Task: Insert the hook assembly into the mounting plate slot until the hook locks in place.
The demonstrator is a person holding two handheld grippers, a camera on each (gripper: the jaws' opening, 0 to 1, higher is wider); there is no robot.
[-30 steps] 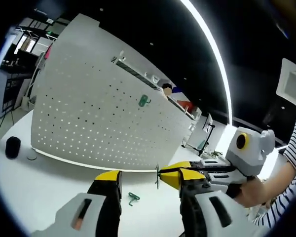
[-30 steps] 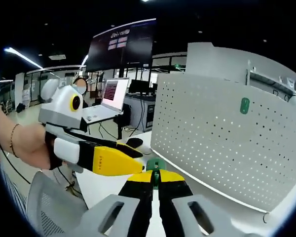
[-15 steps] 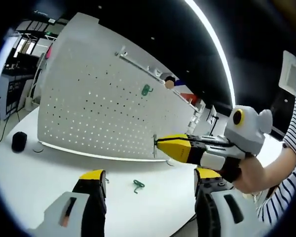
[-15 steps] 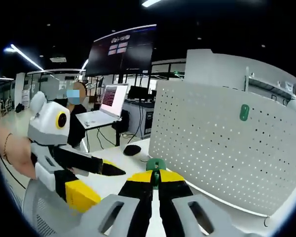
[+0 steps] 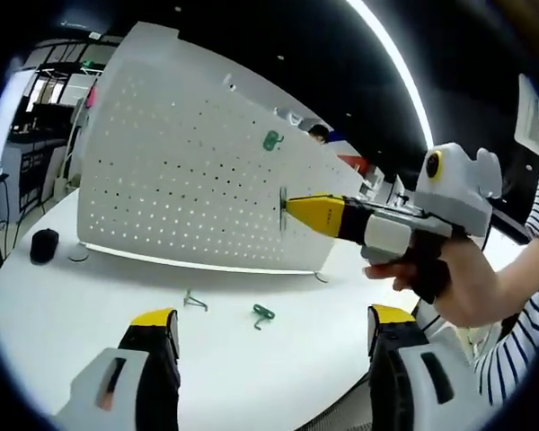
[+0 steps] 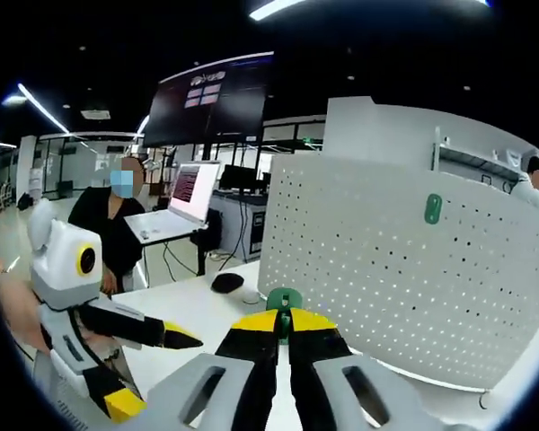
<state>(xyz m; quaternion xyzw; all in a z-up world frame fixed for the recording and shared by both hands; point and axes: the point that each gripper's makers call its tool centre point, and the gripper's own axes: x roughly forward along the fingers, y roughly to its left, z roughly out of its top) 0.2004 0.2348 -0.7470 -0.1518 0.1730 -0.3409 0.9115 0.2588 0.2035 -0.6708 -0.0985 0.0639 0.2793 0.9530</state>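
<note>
We held the right gripper (image 6: pixel 284 334) pinched tight on a green hook (image 6: pixel 283 301); the hook stood at the tips, its flat green head above the closed jaws, its long axis running up and away from them toward the white pegboard (image 6: pixel 404 278). In the left gripper view that gripper (image 5: pixel 292 208) reached in level from the right, a hand (image 5: pixel 454 278) wrapped round its grip, tips near the board, not touching; our left gripper (image 5: pixel 265 328) hung spread wide, gripping nothing. A hook on the board (image 5: pixel 271 140) sat high; two loose hooks (image 5: pixel 263 313) lay on the white table (image 5: pixel 90 296) between our jaws and the board.
</note>
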